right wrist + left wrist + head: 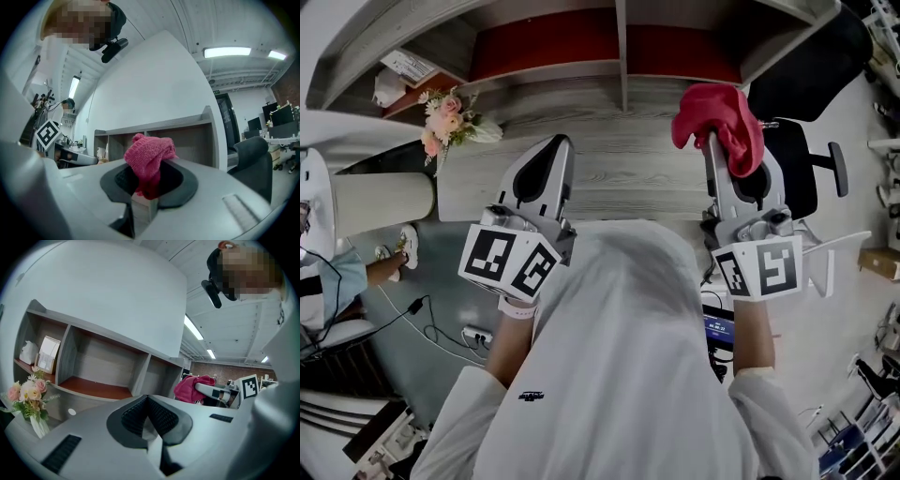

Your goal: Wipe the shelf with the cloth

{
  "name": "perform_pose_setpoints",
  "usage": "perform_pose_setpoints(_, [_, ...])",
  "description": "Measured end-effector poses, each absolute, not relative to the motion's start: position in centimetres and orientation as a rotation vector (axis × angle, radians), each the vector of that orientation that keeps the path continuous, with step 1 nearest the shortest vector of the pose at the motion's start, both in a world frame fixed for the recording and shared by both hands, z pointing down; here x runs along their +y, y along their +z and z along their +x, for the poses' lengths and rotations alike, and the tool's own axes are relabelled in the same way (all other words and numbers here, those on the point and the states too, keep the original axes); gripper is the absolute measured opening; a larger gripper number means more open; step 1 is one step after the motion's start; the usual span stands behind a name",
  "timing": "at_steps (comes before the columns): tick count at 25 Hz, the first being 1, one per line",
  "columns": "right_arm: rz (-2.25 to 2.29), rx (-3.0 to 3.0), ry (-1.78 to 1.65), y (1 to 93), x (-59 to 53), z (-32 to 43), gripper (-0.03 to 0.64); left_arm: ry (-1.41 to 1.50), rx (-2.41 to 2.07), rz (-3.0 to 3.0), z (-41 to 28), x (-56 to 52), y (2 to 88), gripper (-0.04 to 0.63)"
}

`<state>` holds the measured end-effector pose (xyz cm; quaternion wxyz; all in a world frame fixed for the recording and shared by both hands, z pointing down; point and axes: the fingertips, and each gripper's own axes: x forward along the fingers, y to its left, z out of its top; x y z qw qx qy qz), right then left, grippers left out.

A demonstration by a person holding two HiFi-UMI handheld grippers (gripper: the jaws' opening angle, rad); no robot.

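Grey wood shelf (581, 164) with red bays, right gripper (727, 150) jaws clamping pink cloth (722, 111), left gripper (553, 155) jaws together, empty

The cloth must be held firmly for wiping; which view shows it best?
The right gripper view: the pink cloth fills the centre, clamped between the right gripper's tongs. The head view shows it bunched over that gripper's tip; the left gripper view shows it small, off to the side.

grippers (555, 142) (713, 141) 2; cloth (722, 117) 1; shelf (622, 56) 1; bouquet (445, 120) 1; chair (806, 56) probably 1
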<state>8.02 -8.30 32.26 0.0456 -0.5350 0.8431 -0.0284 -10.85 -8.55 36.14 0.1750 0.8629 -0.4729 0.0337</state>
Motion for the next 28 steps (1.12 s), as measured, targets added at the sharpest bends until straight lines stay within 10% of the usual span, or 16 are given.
perform_pose_setpoints(28, [-1.677,2.595,-0.128,33.5,-8.0,8.5,0.089,0.092,-1.285,2.466,-9.7,-9.2,36.3,0.002])
